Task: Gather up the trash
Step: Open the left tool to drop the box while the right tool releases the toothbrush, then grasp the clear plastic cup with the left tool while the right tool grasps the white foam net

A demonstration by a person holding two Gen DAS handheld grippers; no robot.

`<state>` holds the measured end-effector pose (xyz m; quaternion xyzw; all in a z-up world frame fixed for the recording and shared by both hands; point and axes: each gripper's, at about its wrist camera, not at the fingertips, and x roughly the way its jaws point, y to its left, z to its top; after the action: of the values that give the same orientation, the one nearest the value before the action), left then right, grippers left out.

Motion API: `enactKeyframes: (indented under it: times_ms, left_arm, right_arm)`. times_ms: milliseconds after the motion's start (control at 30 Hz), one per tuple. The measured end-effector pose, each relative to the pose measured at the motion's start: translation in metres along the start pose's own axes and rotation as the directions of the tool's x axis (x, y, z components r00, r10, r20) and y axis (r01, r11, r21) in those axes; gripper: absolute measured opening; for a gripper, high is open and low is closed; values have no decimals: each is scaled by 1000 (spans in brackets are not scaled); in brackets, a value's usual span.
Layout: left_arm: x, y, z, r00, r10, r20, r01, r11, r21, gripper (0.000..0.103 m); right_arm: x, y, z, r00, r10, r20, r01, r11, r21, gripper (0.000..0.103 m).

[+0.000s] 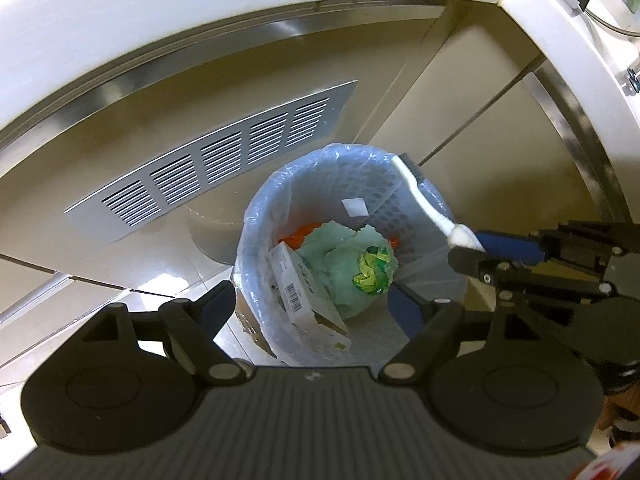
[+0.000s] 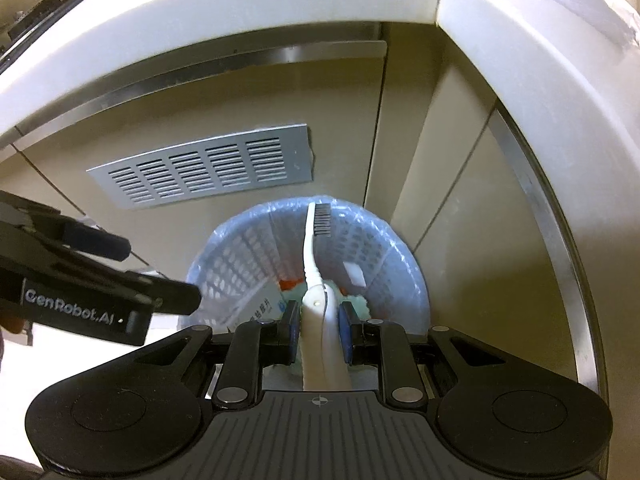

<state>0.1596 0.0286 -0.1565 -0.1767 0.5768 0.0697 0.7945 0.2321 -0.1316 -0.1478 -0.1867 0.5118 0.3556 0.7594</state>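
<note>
A round mesh trash bin (image 1: 304, 188) lined with a clear bag stands on the floor under a counter; it also shows in the right wrist view (image 2: 248, 252). Inside lie a green cloth (image 1: 352, 260), a crumpled yellow-green wrapper (image 1: 372, 270), a white box with a barcode (image 1: 300, 296) and something orange (image 1: 298, 236). My right gripper (image 2: 318, 324) is shut on a white toothbrush (image 2: 310, 248) with dark bristles, held over the bin; the toothbrush also shows in the left wrist view (image 1: 420, 196). My left gripper (image 1: 316, 304) is open and empty above the bin's near side.
A metal vent grille (image 1: 208, 164) sits in the beige cabinet panel behind the bin. A white counter edge (image 1: 200, 12) curves overhead. A metal strip (image 2: 536, 216) runs down the right side. Pale floor tiles (image 1: 48, 320) lie to the left.
</note>
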Motion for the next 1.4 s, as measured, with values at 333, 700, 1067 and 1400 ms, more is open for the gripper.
enactKeyframes:
  times_ms: [333,700,1067,1400]
  left_arm:
    - [-3,6,-3,1000,-5,10,5,1000,2,81]
    - [-32,-8,5,992,-71,107,65,996,65,81]
    - [-97,-37,24,937,-169,306,118,977,181,81]
    - [-134,-57,79,864,-181,470,50,959,279,81]
  right_arm:
    - [-3,-5,-3,1000,0,-4,0,1000,13,50]
    - [-45,0,1,994,-5,110,10,999,-46,50]
    - [-131,-12,15,922,-86,378,109,993,-39,50]
    - [-159,-60,60,872,-151,466,140,988,59,56]
